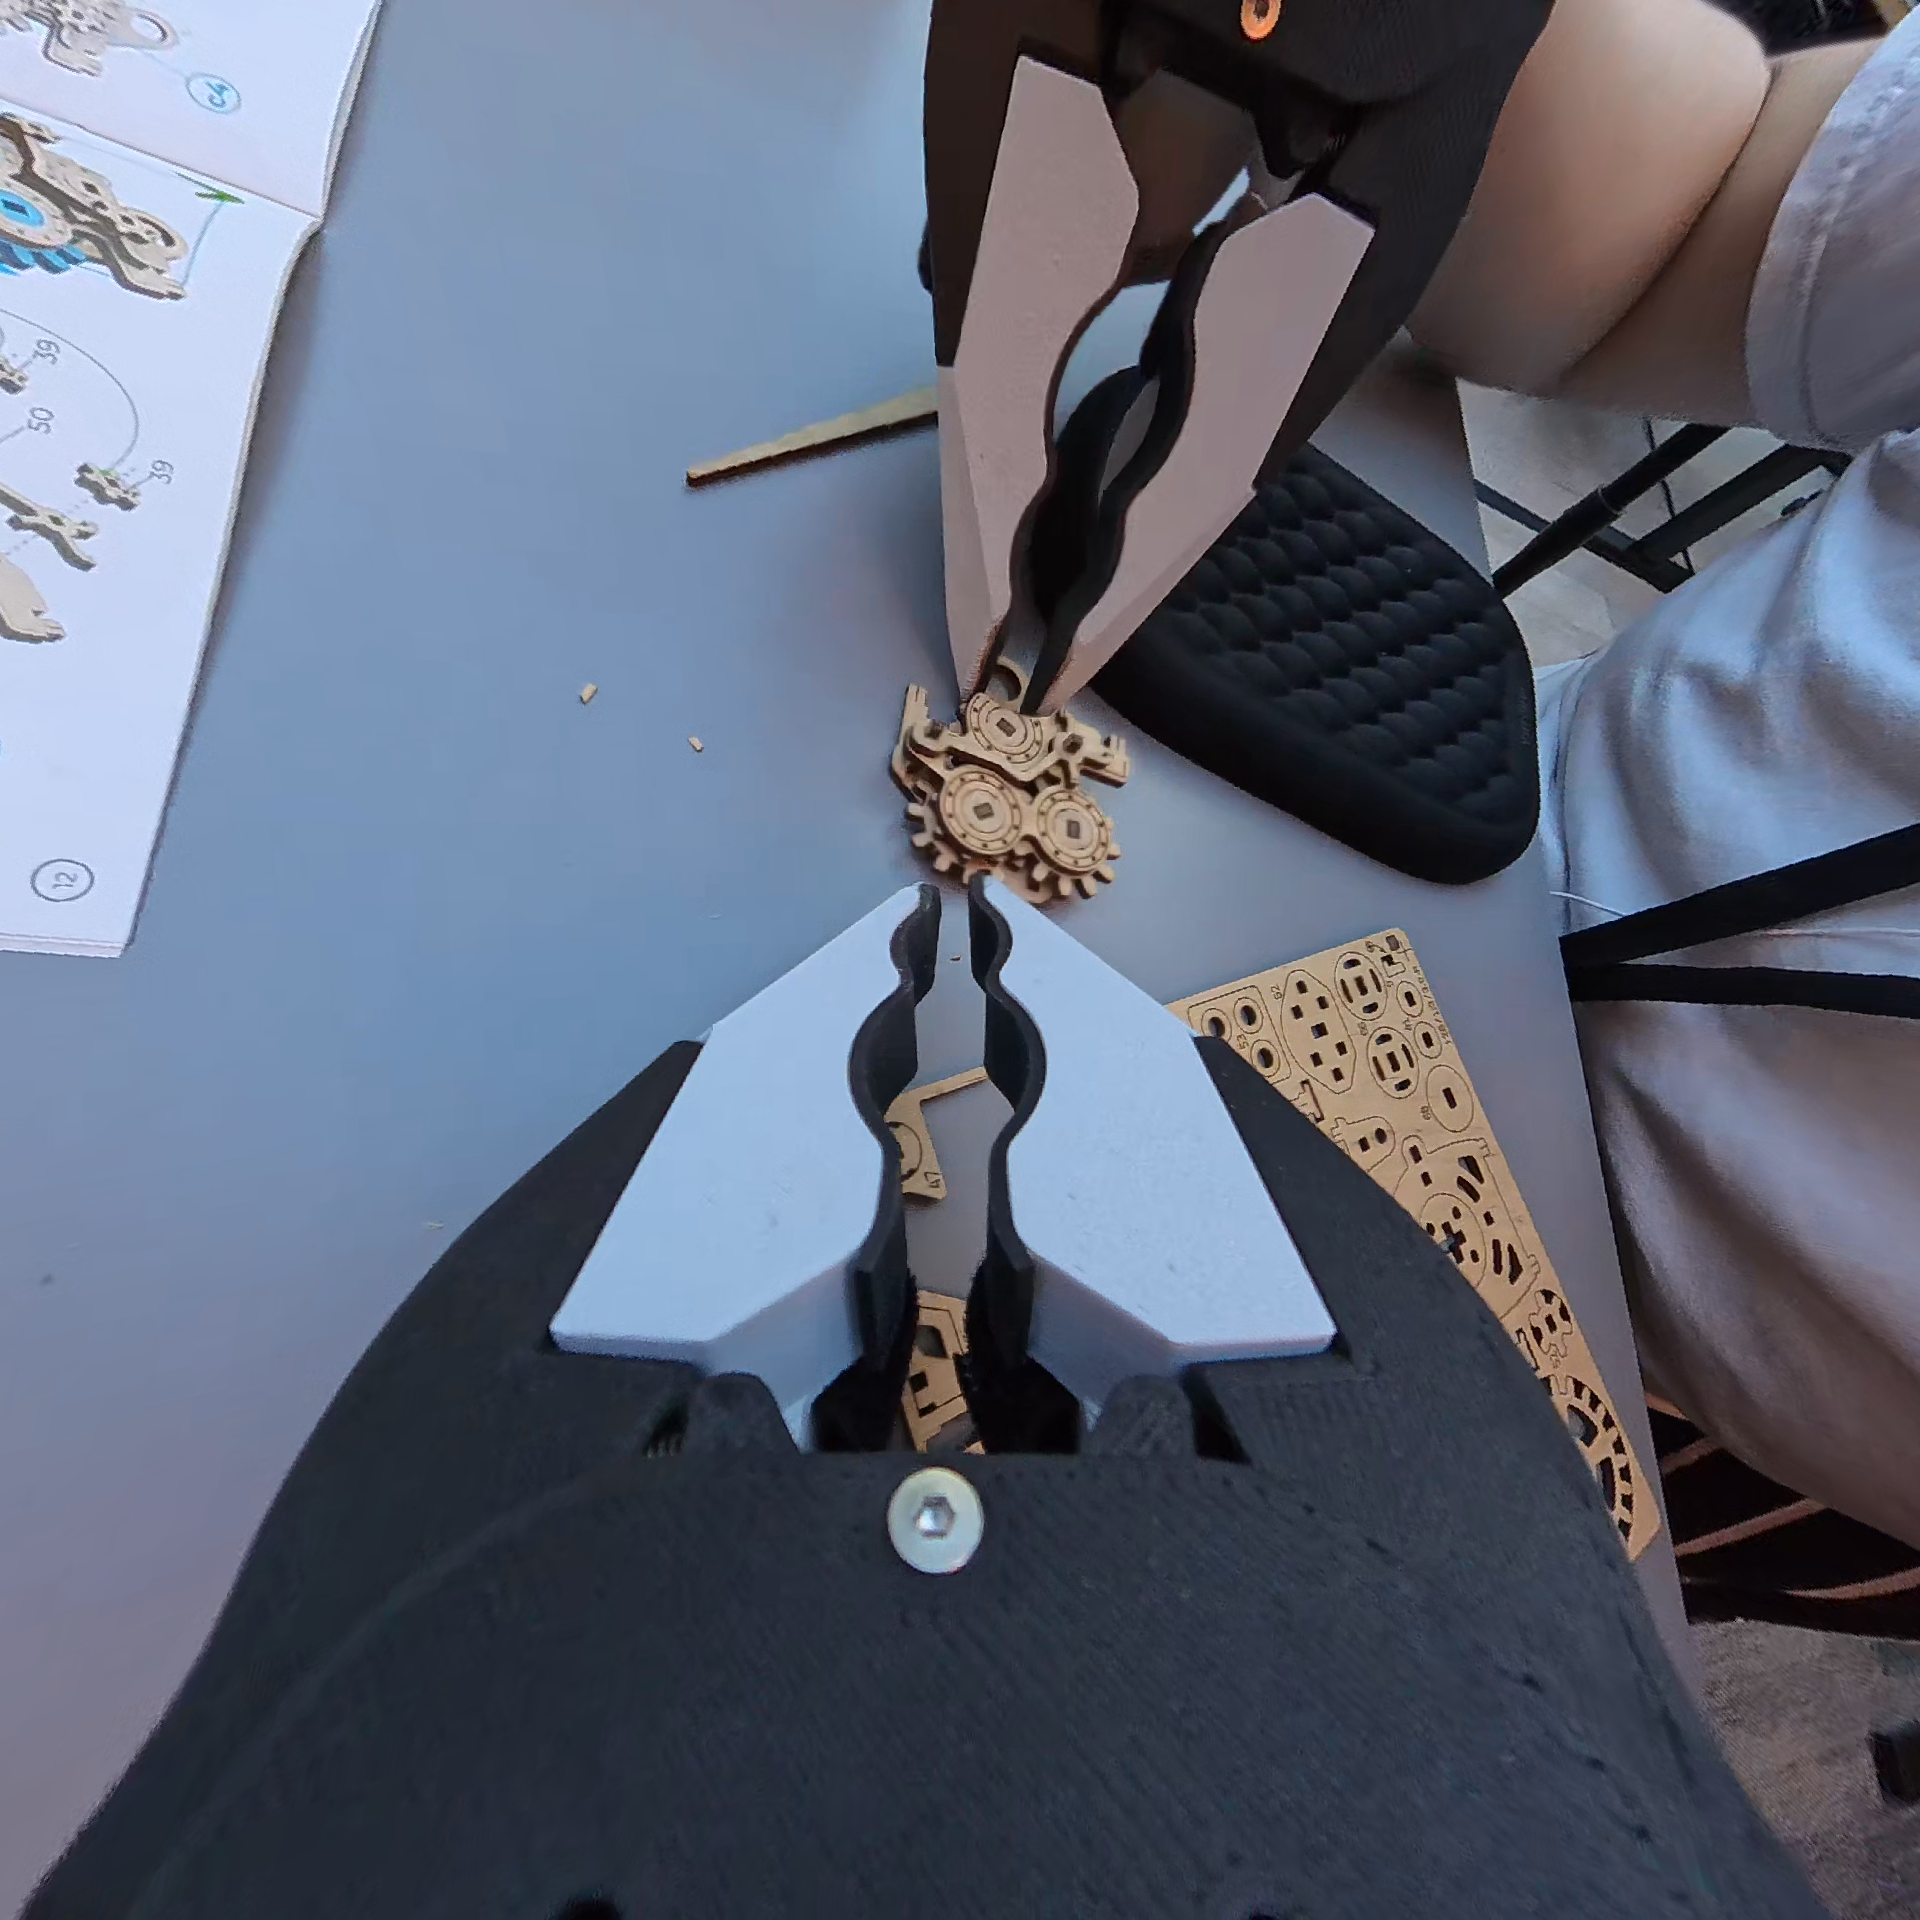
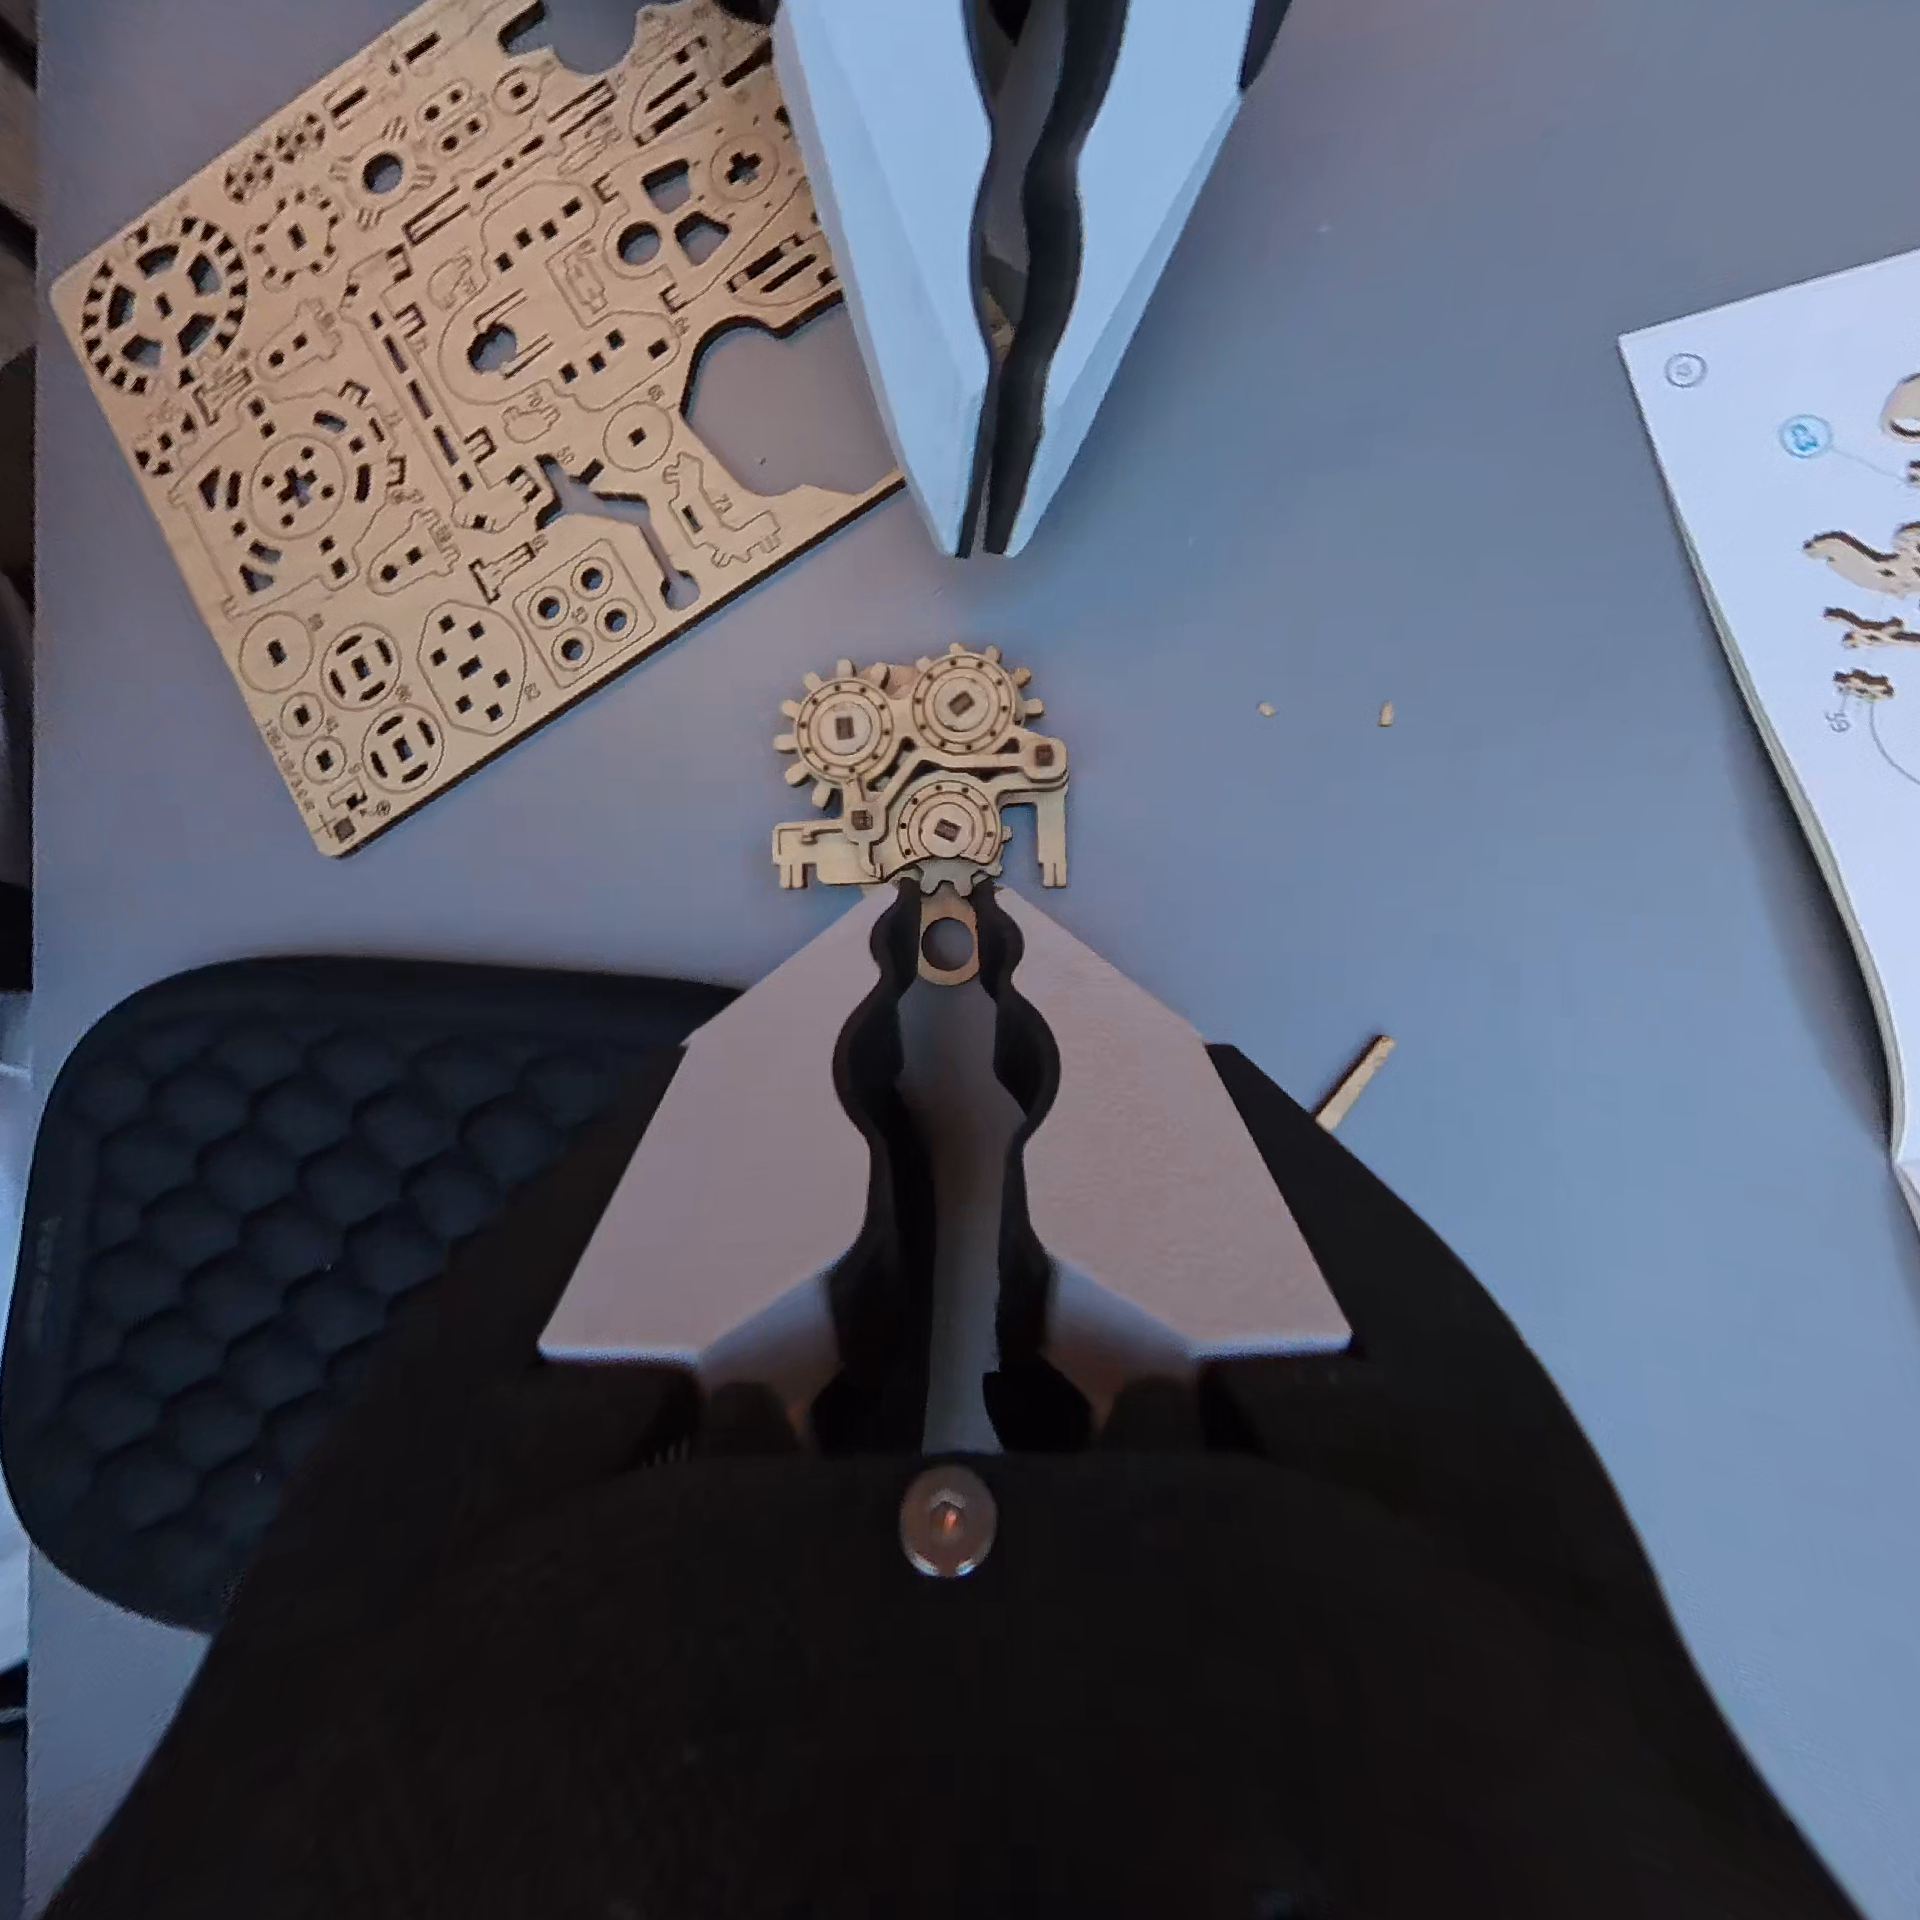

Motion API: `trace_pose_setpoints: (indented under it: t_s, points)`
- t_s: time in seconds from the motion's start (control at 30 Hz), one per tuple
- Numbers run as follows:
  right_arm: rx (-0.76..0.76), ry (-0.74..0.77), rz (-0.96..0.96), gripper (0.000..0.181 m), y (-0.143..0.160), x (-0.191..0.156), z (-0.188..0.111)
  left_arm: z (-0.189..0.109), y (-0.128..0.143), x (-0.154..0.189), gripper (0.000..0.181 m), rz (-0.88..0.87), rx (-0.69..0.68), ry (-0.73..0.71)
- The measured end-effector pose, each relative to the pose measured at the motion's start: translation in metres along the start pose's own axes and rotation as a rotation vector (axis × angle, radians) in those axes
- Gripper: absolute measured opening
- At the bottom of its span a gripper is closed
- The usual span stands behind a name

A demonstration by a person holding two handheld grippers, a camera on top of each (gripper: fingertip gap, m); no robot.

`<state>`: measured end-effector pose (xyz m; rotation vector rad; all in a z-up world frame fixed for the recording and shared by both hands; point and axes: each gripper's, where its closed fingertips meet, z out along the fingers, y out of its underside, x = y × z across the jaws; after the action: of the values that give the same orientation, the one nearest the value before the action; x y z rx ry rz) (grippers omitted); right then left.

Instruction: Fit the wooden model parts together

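Our right gripper (image 2: 948, 920) pinches the ring tab (image 2: 945, 948) of the gear assembly (image 2: 920, 764), which lies flat on the grey table (image 2: 1455, 883). Our left gripper (image 1: 954, 902) hovers near it, nearly closed, empty. Beside: parts sheet (image 2: 416, 436), black mat (image 2: 260, 1195), instruction booklet (image 1: 104, 468).

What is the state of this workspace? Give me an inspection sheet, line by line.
Surface: grey table, a few wood crumbs.
Job's things: wooden gear assembly flat on table; laser-cut parts sheet beside it; instruction booklet open.
Clutter: black textured pad; loose wooden strip.
Grippers: right gripper closed on the assembly's ring tab; left gripper nearly shut, empty, just short of the assembly.
Cables: nothing seen.
Surroundings: person's arm, chair frame.
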<state>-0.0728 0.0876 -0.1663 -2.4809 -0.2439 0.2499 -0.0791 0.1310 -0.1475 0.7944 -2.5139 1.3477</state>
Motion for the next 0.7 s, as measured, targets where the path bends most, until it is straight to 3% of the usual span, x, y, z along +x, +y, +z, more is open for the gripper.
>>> trace_pose_setpoints:
  t_s: [0.17,0.23,0.37,0.53,0.7]
  points:
    - [0.101,0.170,0.189,0.010,-0.008,0.019,0.001,-0.004,0.002,-0.006,0.013,-0.008,-0.025,-0.042]
    - [0.142,0.225,0.210,0.014,-0.013,0.023,-0.005,-0.002,0.006,-0.010,0.026,0.021,-0.071,-0.104]
    - [0.222,0.232,0.215,0.018,-0.015,0.027,-0.021,0.011,0.005,-0.009,0.043,0.080,-0.108,-0.199]
    - [0.131,0.164,0.230,0.016,0.005,0.025,-0.009,0.015,0.001,-0.020,0.037,0.175,-0.121,-0.351]
    - [0.133,0.107,0.200,0.008,0.003,0.012,-0.007,0.010,0.002,-0.027,0.026,0.168,-0.105,-0.352]
